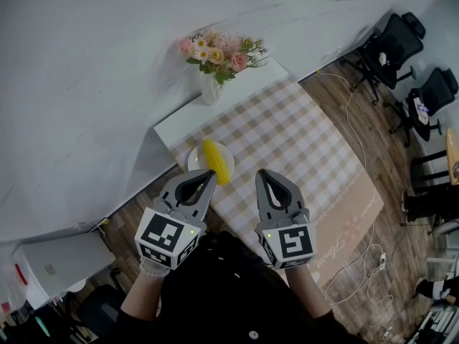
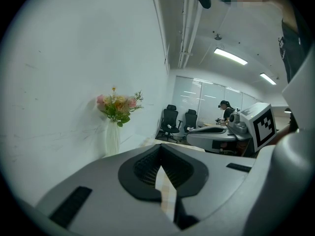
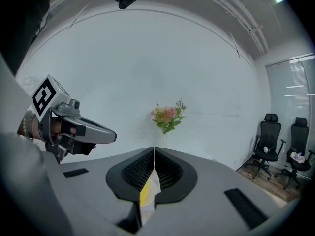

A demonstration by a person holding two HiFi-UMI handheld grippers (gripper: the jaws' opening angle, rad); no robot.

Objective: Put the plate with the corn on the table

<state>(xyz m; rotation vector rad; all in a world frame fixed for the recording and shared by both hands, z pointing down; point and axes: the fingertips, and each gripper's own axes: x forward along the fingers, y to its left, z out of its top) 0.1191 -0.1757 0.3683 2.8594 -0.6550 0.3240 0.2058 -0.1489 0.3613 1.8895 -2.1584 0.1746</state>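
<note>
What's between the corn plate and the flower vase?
Nothing: only bare checked tablecloth and white tabletop separate the plate and the vase, per the head view.

Table point(image 1: 176, 120) w/ checked cloth point(image 1: 301, 142), plate point(image 1: 196, 158), flower vase point(image 1: 210, 90)

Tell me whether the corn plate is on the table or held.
On the table: the plate, corn on it, rests flat on its checked top near a corner.
</note>
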